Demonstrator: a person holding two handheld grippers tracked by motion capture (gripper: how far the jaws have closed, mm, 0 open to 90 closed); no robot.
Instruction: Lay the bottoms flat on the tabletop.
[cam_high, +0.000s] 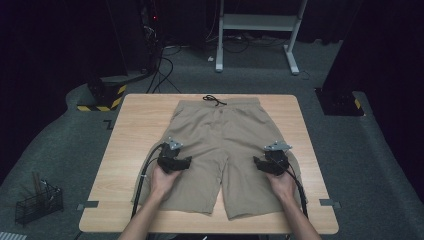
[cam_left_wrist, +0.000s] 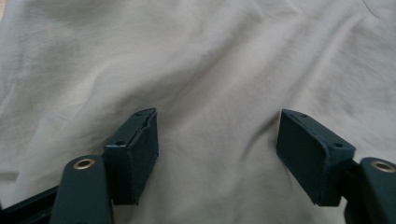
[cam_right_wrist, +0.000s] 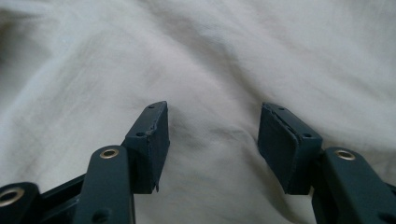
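A pair of khaki shorts (cam_high: 220, 135) lies spread flat on the wooden table (cam_high: 135, 125), with the waistband and its black drawstring (cam_high: 214, 100) at the far side. My left gripper (cam_high: 176, 161) is over the left leg of the shorts. In the left gripper view its jaws (cam_left_wrist: 218, 116) stand open just above the wrinkled cloth (cam_left_wrist: 210, 56), with nothing pinched. My right gripper (cam_high: 270, 162) is over the right leg near its outer seam. Its jaws (cam_right_wrist: 215, 106) are open too, close over the fabric (cam_right_wrist: 210, 46).
A black wire basket (cam_high: 37, 202) stands on the floor at the left. Beyond the table are a white desk frame (cam_high: 257, 30), cables and black stands with yellow-striped bases (cam_high: 102, 95). Bare wood shows on both sides of the shorts.
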